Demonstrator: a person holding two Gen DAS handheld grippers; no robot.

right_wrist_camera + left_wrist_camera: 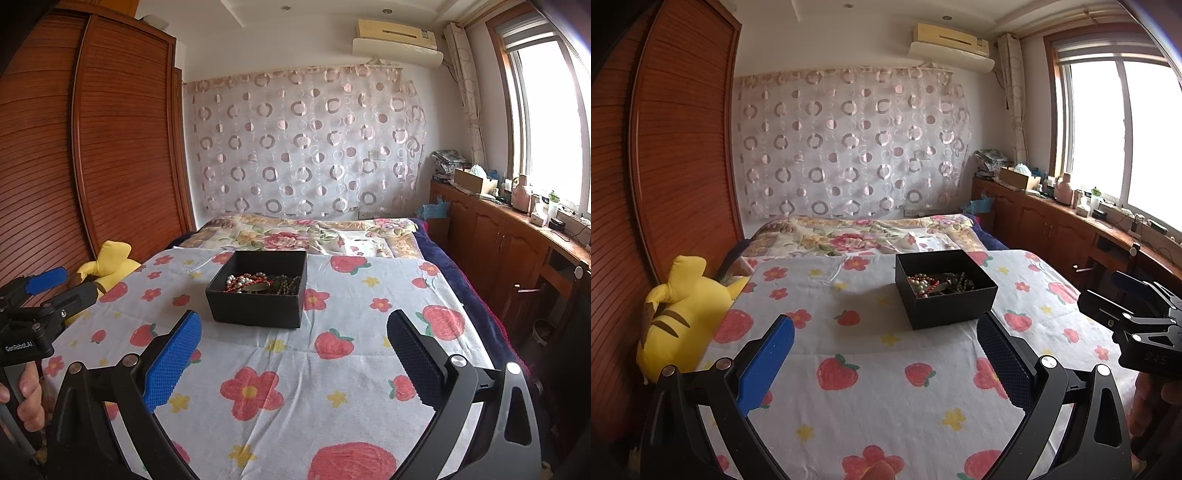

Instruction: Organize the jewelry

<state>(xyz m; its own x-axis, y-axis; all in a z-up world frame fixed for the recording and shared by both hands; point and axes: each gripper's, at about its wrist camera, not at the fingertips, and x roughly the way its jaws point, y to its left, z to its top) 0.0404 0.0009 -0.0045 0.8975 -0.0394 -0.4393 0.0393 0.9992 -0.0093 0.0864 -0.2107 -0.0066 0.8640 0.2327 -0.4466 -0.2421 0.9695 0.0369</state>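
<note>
An open black box (945, 291) (258, 291) stands on the strawberry-print sheet (886, 369) (295, 369) of the bed. Inside lies a tangle of jewelry (938, 283) (262, 283): white pearl beads, red beads and dark beaded strands. My left gripper (886, 354) hovers open over the sheet, short of the box, with nothing between its blue pads. My right gripper (295, 350) is open too, empty, in front of the box. Each wrist view shows the other gripper at its edge: the right one (1137, 317) and the left one (40, 295), held by a hand (26, 398).
A yellow plush toy (679, 310) (107, 266) lies at the bed's left edge beside a wooden wardrobe (665, 166). A floral blanket (864, 236) covers the far end. Wooden cabinets (517, 240) with clutter run under the window on the right.
</note>
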